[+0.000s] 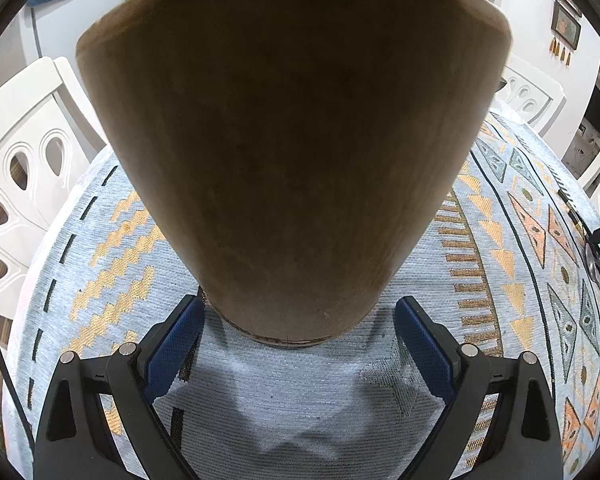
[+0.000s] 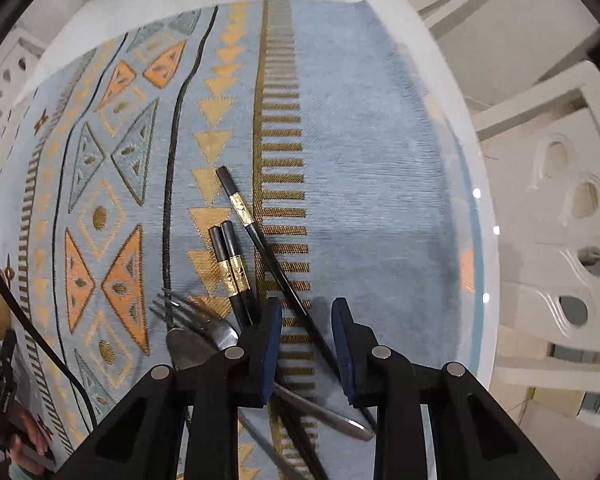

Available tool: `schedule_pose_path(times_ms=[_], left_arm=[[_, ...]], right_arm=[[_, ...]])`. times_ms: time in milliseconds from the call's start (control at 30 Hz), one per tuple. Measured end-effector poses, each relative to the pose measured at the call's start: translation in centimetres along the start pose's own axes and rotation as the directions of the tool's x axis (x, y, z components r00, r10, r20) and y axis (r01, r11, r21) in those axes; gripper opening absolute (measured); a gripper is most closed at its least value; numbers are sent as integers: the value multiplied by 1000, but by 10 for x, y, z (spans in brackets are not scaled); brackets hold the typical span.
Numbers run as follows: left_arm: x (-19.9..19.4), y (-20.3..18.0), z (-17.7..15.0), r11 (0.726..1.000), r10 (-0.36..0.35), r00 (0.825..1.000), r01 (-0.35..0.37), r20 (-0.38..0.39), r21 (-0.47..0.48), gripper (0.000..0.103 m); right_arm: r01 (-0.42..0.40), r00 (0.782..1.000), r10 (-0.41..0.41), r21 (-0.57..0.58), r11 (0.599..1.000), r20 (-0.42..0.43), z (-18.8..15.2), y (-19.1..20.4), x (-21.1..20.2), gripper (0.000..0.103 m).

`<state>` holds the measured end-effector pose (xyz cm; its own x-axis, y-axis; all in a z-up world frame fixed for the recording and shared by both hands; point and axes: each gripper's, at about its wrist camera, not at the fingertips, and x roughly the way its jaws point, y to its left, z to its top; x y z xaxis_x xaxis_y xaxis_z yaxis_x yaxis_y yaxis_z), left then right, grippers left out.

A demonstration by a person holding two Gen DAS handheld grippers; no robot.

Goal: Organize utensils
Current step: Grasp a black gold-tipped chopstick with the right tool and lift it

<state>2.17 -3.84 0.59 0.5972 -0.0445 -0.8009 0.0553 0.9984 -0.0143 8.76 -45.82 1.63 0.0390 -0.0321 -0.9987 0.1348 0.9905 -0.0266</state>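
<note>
A patterned blue and gold tablecloth (image 2: 360,140) covered the round table, with white chairs (image 1: 16,168) around it. Nearest the right gripper (image 2: 306,312), whose fingers stood spread and held nothing, a loose heap of utensils lay on the cloth: a fork (image 2: 188,316) and a spoon (image 2: 186,346) just left of the fingers, a pair of black chopsticks (image 2: 230,268) with gold bands, and a third chopstick (image 2: 256,236) angled across between the fingers. The gripper seemed poised low over that heap to pick one. The handles ran under the gripper and were hidden. The left gripper (image 1: 300,320) was also spread, flanking the base of a wooden holder (image 1: 292,152), likely to steady it for receiving utensils. Its mouth was cut off above, so its contents could not be seen.
</note>
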Motion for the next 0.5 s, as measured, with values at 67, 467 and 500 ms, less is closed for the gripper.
schedule_pose_path(times_ms=[67,467,500], left_arm=[[1,-1,1,1000,1,1000,-1,-1,1,96],[7,-9,2,1000,17,1000,-17,-8,15,97],[7,-9,2,1000,19,1000,-19,-8,17,97]], right_arm=[[-34,998,34,-8,999,-44,5,-2,11,25],[-91,995,93,41,995,-42,60,-20,19,14],[-78,997,78,40,996,-19,61,-21,18,13]])
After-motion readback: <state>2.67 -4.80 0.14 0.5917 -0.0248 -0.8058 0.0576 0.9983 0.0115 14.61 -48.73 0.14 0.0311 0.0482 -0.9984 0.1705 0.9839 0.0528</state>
